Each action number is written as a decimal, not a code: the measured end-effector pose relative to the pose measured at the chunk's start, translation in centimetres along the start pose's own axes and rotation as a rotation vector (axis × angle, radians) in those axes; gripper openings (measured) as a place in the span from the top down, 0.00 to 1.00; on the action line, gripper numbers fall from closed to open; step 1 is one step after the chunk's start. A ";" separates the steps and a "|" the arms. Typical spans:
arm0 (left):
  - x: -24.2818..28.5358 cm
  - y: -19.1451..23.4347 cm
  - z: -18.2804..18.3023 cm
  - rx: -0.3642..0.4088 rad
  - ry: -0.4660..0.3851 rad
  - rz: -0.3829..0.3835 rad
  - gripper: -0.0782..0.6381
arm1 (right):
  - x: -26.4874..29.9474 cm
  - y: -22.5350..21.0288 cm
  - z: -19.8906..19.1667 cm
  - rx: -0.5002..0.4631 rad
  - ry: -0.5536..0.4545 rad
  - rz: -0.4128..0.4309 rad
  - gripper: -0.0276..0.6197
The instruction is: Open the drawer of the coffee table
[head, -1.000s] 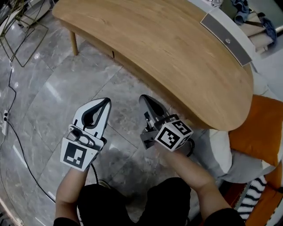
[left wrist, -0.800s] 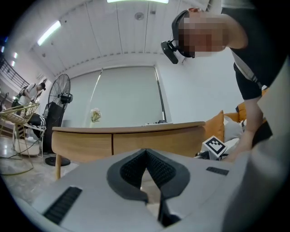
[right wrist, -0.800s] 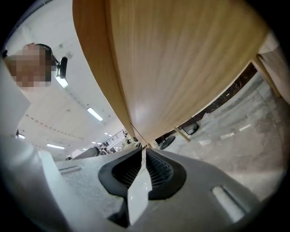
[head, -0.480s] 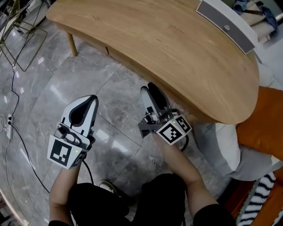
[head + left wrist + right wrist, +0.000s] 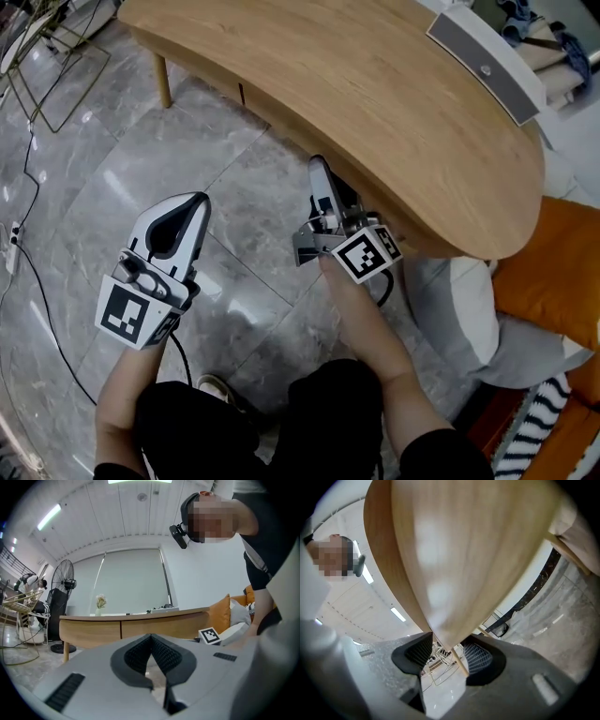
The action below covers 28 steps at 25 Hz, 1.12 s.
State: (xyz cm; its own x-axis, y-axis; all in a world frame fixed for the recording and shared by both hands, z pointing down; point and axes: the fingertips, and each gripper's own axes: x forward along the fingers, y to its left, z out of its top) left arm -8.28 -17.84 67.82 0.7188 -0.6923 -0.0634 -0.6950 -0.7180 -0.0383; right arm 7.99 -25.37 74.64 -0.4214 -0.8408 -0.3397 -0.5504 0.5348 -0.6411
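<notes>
The grey veined marble-tile floor (image 5: 234, 187) fills most of the head view, and across its top lies the long, curved, light-wood coffee table (image 5: 375, 84), bare but for a flat grey rectangular slab (image 5: 483, 64) at its far edge. Along the table's near side, under the top, run the closed flat light-wood drawer fronts (image 5: 161, 625), parted by a thin upright seam in the left gripper view. At the table's rounded right end an orange square cushion (image 5: 553, 272) rests against a pale grey-white cushion (image 5: 459, 300). The right gripper (image 5: 319, 171) reaches up under the near edge of the tabletop; in its own view its jaws stand apart at a moderate width, with the lower edge of the wood panel (image 5: 454, 550) coming down between the two ribbed black pads (image 5: 417, 651), and I cannot tell whether either pad touches it. The left gripper (image 5: 195, 201) hangs over the bare floor, well apart from the table, jaws closed tip to tip on nothing. A thin black cable (image 5: 37, 281) trails across the tiles at left.
</notes>
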 end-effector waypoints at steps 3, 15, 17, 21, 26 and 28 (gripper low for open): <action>-0.2 -0.2 0.5 0.008 -0.003 -0.003 0.88 | 0.4 0.0 -0.2 0.024 -0.004 -0.007 0.64; -1.8 -0.5 1.5 0.030 -0.006 0.014 0.88 | 0.0 -0.5 -0.3 0.008 0.027 -0.039 0.75; -1.9 -0.6 1.4 0.033 -0.009 0.012 0.88 | -0.1 -0.4 -0.3 0.005 0.030 -0.044 0.75; -2.0 -0.7 1.9 0.030 -0.013 0.012 0.88 | -0.1 -0.3 -0.3 0.026 0.033 -0.049 0.75; -2.4 -0.7 1.6 0.034 -0.011 0.017 0.88 | -0.1 -0.3 -0.3 0.058 0.035 -0.051 0.75; -2.5 -0.6 1.8 0.034 -0.014 0.021 0.88 | -0.1 -0.4 -0.3 0.069 0.035 -0.052 0.75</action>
State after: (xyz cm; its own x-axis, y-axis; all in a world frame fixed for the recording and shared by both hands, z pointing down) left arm -9.69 -15.54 66.22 0.7037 -0.7062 -0.0785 -0.7105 -0.7001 -0.0706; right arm 8.06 -25.44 75.15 -0.4189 -0.8634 -0.2812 -0.5216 0.4823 -0.7038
